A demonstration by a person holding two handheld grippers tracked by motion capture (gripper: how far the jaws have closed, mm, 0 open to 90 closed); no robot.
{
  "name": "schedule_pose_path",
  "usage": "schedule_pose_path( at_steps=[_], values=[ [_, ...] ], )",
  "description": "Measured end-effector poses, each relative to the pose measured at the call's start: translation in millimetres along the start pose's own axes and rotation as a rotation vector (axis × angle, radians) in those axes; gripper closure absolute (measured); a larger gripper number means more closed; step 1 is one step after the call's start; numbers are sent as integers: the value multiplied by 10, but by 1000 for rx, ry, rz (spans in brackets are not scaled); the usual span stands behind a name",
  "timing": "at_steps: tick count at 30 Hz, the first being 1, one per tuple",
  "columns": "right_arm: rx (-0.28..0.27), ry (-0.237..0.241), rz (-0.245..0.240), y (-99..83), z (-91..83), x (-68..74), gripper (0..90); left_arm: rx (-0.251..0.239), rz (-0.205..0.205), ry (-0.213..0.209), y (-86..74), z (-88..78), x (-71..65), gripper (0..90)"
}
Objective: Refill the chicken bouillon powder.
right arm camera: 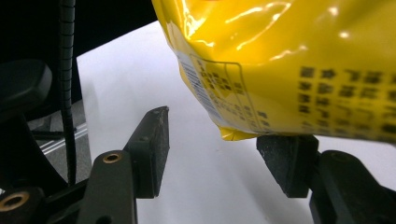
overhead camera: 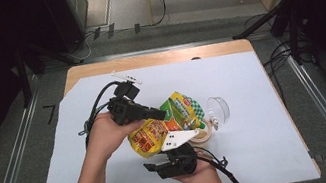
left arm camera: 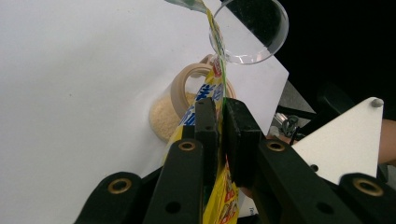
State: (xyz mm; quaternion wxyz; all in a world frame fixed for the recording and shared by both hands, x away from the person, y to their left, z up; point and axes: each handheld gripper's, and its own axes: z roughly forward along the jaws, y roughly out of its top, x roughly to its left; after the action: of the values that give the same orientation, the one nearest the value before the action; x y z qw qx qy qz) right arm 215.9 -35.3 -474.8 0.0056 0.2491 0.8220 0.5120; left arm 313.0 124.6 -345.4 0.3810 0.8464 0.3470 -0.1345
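A yellow and green snack bag (overhead camera: 166, 121) hangs tilted above the white sheet. My left gripper (overhead camera: 160, 114) is shut on the bag's upper edge. In the left gripper view the jaws (left arm camera: 220, 116) pinch the thin bag edge (left arm camera: 212, 88), and below it is a round jar (left arm camera: 180, 93) with a tan rim and yellowish powder inside. Its clear round lid (left arm camera: 252, 32) stands open beside it. My right gripper (overhead camera: 154, 170) is under the bag's lower end, open. In the right gripper view (right arm camera: 217, 128) the bag's yellow corner (right arm camera: 289, 56) hangs just above the right-hand jaw.
The jar (overhead camera: 204, 132) and its lid (overhead camera: 218, 108) stand right of the bag on the white sheet (overhead camera: 262, 145), which covers a wooden table (overhead camera: 155, 59). A small white part (overhead camera: 126, 77) lies near the sheet's far edge. Cables trail from both grippers.
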Motion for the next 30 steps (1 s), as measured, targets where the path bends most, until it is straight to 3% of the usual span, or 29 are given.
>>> schedule_pose_path(
  at_steps=[17,22,30],
  values=[
    [28,-6,-41,-17,28,-18,486,-29,28,20,23,67,-8,779],
    [25,-6,-42,-7,26,-20,487,-46,40,6,71,112,-10,776],
    [29,0,-40,-9,30,-13,489,-27,76,-12,30,48,-7,876]
  ],
)
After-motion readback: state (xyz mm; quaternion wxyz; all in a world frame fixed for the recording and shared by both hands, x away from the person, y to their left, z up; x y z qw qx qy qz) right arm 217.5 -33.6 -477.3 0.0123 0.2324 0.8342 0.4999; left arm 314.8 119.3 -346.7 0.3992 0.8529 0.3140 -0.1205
